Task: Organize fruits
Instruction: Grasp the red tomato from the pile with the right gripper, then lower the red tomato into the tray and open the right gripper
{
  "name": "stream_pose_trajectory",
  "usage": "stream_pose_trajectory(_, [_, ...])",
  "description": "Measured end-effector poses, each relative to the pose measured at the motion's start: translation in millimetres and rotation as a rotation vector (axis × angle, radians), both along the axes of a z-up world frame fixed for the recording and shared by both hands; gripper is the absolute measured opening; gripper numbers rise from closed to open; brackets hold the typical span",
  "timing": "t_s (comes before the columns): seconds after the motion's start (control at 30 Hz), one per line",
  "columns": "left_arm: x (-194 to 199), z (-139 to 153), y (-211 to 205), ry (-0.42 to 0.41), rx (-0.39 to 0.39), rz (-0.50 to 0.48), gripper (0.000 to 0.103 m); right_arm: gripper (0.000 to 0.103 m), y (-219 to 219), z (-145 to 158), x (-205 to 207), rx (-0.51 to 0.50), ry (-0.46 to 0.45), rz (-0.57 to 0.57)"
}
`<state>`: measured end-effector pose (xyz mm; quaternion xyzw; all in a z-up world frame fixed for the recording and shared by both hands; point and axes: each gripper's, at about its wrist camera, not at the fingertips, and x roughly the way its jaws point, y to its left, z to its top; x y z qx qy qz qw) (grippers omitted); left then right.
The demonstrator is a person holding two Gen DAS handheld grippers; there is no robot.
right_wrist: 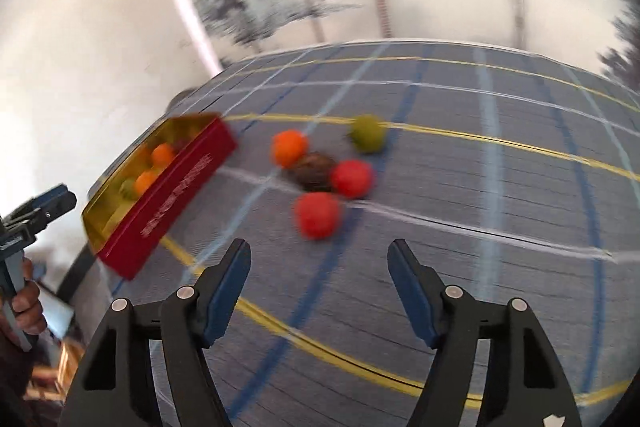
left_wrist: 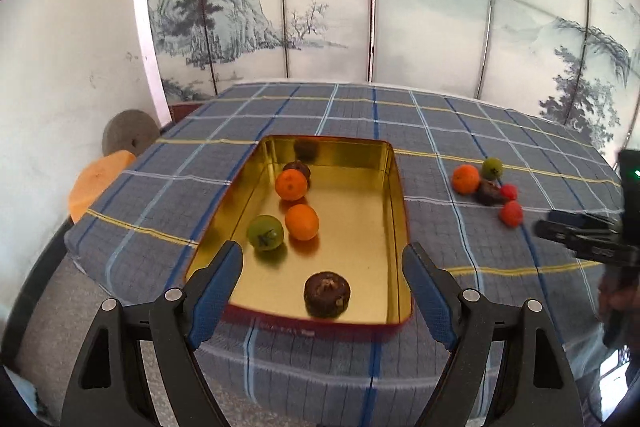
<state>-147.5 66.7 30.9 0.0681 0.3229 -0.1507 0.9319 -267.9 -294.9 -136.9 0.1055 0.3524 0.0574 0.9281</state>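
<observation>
Gold metal is lining the tin [left_wrist: 394, 195], which is sitting on the checked cloth [left_wrist: 360, 115]. The left wrist view is looking straight into it; the right wrist view is showing only its red outer wall with lettering, at the left, and is blurred.

Contents of the tin, counted in the left wrist view:
- two oranges [left_wrist: 291, 184], one behind the other;
- one green fruit [left_wrist: 265, 231], beside the nearer orange;
- two dark brown fruits: one at the near end [left_wrist: 327, 294], one behind the far orange, touching it.

A dark shape on the far wall is too dim to tell from a reflection.

Loose fruit is lying on the cloth to the right of the tin, well apart from it. Count, clearest in the right wrist view:
- one orange fruit [right_wrist: 289, 147];
- one green one [right_wrist: 368, 133];
- one dark brown one [right_wrist: 314, 169], in the middle of the cluster;
- two red fruits [right_wrist: 352, 178].

The left gripper [left_wrist: 322, 255] is hovering over the near end of the tin, jaws apart, nothing between them. The right gripper [right_wrist: 319, 255] is pointing at the loose cluster, jaws apart and holding nothing. Each view is catching the other gripper at its edge. A hand [right_wrist: 26, 303] is holding the left gripper's handle; only the right wrist view is showing it clearly.
</observation>
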Motion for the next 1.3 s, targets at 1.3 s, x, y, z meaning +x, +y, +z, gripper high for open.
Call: stream_pose_trajectory(1.3, [-13.5,-0.2,60.0,0.009,0.029,0.095,0.082,0.028,197.8,28.2,124.1,-0.109,0.059,0.363])
